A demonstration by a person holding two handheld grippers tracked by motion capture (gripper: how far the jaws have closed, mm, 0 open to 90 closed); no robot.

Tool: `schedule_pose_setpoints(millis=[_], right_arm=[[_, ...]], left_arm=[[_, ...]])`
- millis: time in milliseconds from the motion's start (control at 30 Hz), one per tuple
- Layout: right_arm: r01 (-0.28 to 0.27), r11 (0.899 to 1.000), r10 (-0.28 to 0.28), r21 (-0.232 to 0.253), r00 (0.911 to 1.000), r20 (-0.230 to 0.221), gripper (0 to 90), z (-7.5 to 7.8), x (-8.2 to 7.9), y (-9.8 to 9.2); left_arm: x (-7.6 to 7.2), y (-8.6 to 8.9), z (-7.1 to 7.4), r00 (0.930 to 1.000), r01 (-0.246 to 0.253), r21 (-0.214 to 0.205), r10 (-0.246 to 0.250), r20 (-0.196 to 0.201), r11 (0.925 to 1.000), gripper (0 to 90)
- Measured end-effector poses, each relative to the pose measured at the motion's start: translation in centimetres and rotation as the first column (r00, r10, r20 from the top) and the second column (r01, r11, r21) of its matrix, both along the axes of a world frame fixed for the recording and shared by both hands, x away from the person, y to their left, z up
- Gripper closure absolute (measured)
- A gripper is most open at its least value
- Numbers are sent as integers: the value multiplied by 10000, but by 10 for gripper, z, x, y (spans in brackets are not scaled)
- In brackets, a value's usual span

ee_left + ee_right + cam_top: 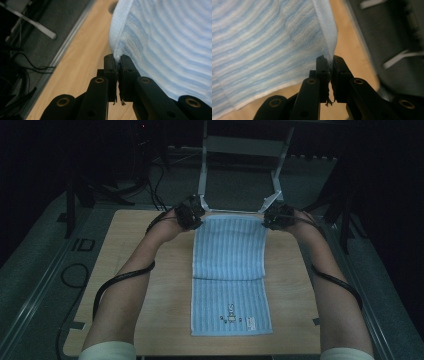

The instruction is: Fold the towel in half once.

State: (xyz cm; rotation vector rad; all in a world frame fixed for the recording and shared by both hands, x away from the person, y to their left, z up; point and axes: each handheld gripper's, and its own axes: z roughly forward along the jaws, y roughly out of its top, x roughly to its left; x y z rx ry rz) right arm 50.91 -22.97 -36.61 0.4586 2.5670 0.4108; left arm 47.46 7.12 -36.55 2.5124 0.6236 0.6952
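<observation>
Both grippers pinching one towel. I am clamping my left gripper on one far corner of the blue striped towel and my right gripper on the other, jaws pressed together on the hem. Below my fingers the cloth is hanging down to the wooden table. Risk: so little hem is sitting between the pads that a corner could slip free; uneven pulling would skew the cloth.

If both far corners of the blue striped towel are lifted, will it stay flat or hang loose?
The towel is probably floppy: it already bends at a crease while its near part lies on the table. It looks light, since the left tool and right tool hold only thin corners.
</observation>
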Motion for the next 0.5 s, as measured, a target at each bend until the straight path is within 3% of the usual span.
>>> schedule_pose_setpoints(millis=[33,67,133,167,233,267,300,333,400,433,467,500], right_arm=[[21,10000,-21,-30,9996,276,846,7,-2,0],[-74,10000,77,-57,9988,475,846,14,-5,1],[-213,9998,210,32,9975,669,846,23,-10,2],[-283,9996,278,42,9954,915,846,28,-15,3],[-321,9994,308,125,9953,920,846,31,-18,3],[-487,9988,488,-37,9951,864,846,34,-25,5],[-546,9985,552,-95,9949,841,846,35,-30,6],[-686,9976,685,-14,9952,703,845,34,-35,6],[-1057,9943,1062,-128,9934,432,845,28,-49,5],[-1057,9943,1062,-128,9934,432,845,28,-49,5],[-1326,9909,1328,-235,9911,97,845,18,-62,4],[-1418,9894,1418,-317,9899,-27,845,12,-70,2]], left_arm=[[0,0,0,10000,0,0,0,0,10000,856],[-4,5,8,9989,-175,-15,175,444,9998,856],[-8,9,15,9975,-298,-169,309,635,9994,855],[-8,9,15,9975,-298,-169,309,635,9994,855],[-12,11,19,9976,-368,-156,377,581,9992,855],[-21,10,19,9980,-276,55,273,579,9996,854],[-21,10,19,9980,-276,55,273,579,9996,853],[-34,11,15,9989,-42,95,38,460,9999,853],[-48,13,6,9998,125,-73,-124,129,9999,853],[-48,13,6,9998,125,-73,-124,129,9999,853],[-63,15,-6,9990,431,-39,-431,-136,9991,852],[-63,15,-6,9990,431,-39,-431,-136,9991,852]])
